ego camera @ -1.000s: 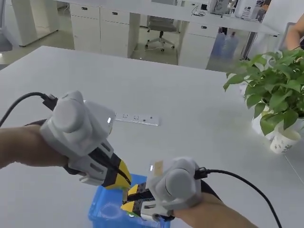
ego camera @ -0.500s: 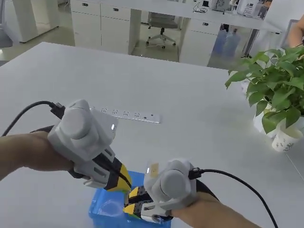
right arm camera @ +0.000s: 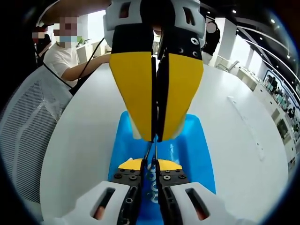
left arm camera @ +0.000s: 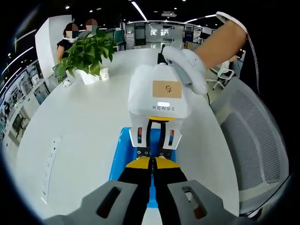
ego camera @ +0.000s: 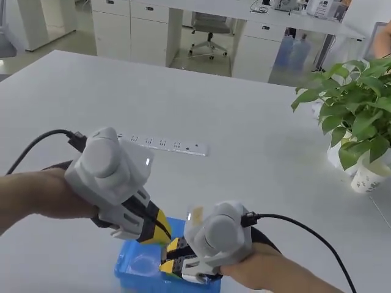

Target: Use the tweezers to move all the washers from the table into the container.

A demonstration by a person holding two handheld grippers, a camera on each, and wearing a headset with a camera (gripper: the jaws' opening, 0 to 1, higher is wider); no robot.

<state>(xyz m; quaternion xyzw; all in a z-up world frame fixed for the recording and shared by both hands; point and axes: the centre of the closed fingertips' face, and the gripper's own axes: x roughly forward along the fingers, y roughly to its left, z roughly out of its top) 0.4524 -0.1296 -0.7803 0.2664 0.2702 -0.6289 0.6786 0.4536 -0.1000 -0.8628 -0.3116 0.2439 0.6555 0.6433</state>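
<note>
Over the blue container [ego camera: 131, 268], left gripper [left arm camera: 151, 162] and right gripper [right arm camera: 151, 165] were clamped tip-to-tip, apparently on the tweezers [right arm camera: 152, 149]; judged a handover, next needing one release.

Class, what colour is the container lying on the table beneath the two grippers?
The container is blue. It shows best in the right gripper view.

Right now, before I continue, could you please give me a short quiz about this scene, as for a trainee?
1. True or false: the left gripper and the right gripper meet tip to tip above the blue container.
2. What lies on the table beyond them? A) power strip B) keyboard C) mug
3. Fill in: near the table's right edge, in the head view, stands a potted ____.
Key: 1 true; 2 A; 3 plant.
</note>
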